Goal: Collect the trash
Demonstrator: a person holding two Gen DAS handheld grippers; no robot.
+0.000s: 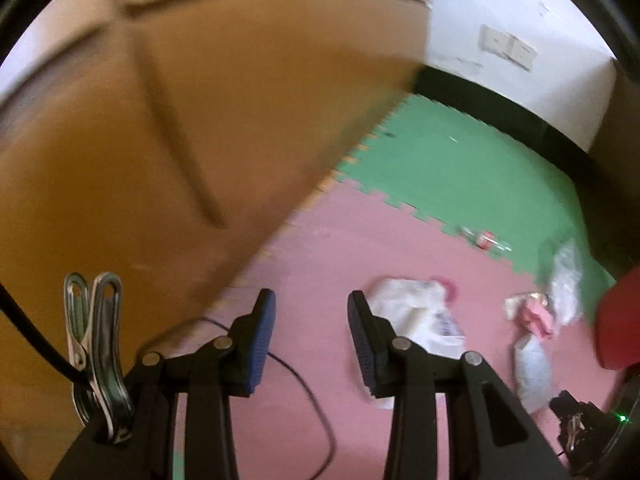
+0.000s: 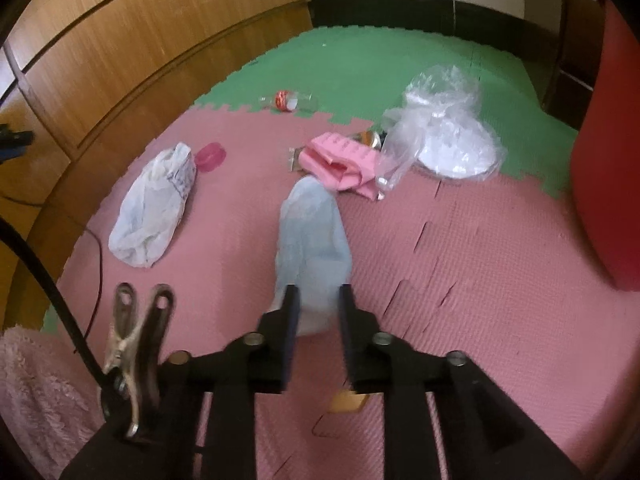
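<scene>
Your left tool point(image 1: 311, 318) hangs over the pink mat point(image 1: 328, 248) with its blue pads apart and nothing between them. It sits close to the wooden cabinet point(image 1: 160, 140), which fills the left of that view in a blur. Just past its right pad lies the white bag point(image 1: 416, 312), flat on the mat, with a pink lid point(image 1: 450, 289) at its far end.

Your right tool point(image 2: 318, 312) has its pads partly apart around the near end of the bluish bag point(image 2: 310, 236). The fingers are blurred, so you cannot tell whether the pads touch the plastic; the bag seems to lie on the mat rather than hang from them.

The rest of the trash is spread ahead of you on the floor. Beyond the bluish bag, a pink wrapper point(image 2: 344, 160) lies crumpled, touching a clear bag point(image 2: 440, 128) that holds something white and straddles the seam between pink and green mat point(image 2: 360, 60). A small bottle point(image 2: 290, 101) with a red label lies on its side at that seam, well apart from the bags. The white bag rests to the left, near the cabinet. A red object point(image 2: 604, 160) stands at the right edge, and a thin cable point(image 1: 312, 408) runs across the mat by your left tool.
</scene>
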